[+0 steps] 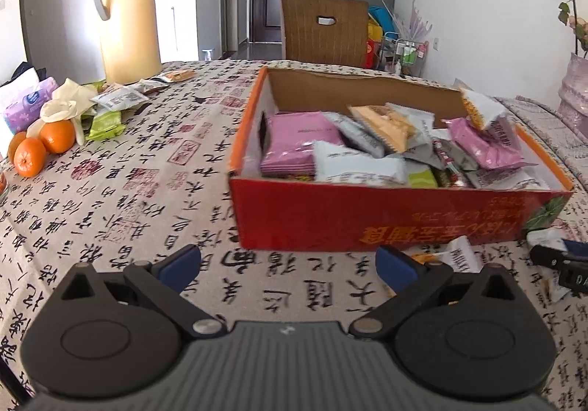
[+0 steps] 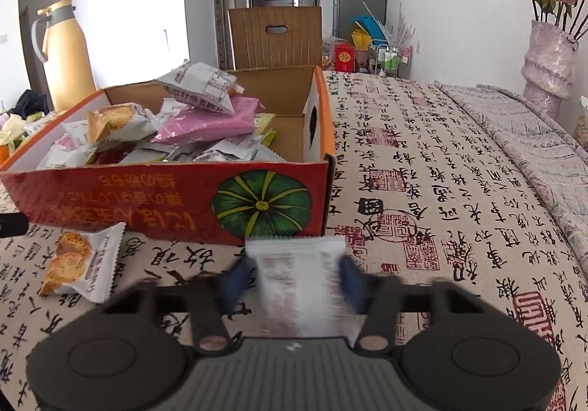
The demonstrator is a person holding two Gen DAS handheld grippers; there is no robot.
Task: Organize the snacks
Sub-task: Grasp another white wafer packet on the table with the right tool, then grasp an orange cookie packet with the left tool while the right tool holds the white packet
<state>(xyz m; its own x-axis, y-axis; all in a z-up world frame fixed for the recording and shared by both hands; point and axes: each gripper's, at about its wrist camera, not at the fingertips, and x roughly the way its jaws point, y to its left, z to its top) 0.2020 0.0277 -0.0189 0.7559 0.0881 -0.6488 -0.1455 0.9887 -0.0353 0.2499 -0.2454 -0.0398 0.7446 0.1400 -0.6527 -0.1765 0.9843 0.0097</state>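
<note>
White snack packet [image 2: 299, 278], blurred print, sits low centre of the right wrist view, clamped in the right gripper [image 2: 294, 280]. Left gripper [image 1: 288, 269] stands apart, empty. Red box [image 2: 165, 201] of snacks behind, on calligraphy-print table [image 2: 441, 190]; yellow jug [image 1: 126, 17] upper left.

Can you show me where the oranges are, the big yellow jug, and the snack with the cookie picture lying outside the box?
oranges [image 1: 57, 136]: left wrist view, front orange's peel.
yellow jug [image 1: 128, 28]: left wrist view, body.
cookie snack [image 2: 82, 262]: right wrist view, wrapper middle.
</note>
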